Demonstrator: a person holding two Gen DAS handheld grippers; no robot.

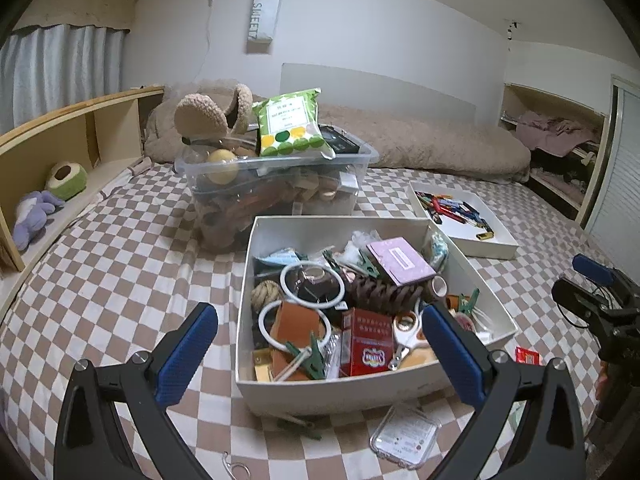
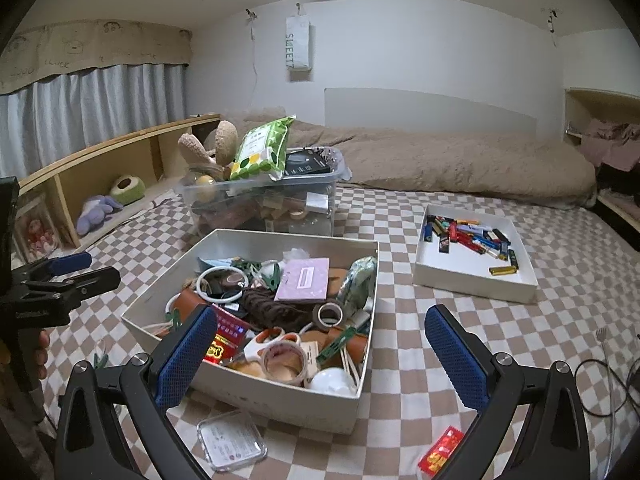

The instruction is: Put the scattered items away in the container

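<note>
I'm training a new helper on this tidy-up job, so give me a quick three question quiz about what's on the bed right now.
1. True or false: the clear plastic case already lies inside the big white box.
2. Which loose item lies nearest the right gripper? A) small red packet B) purple plush toy C) green snack bag
3. Fill in: the shallow white tray holds a pile of small colourful ____.

Key: 1 false, it lies on the checked bedcover in front of the box. 2 A. 3 lighters, as far as can be told.
</note>
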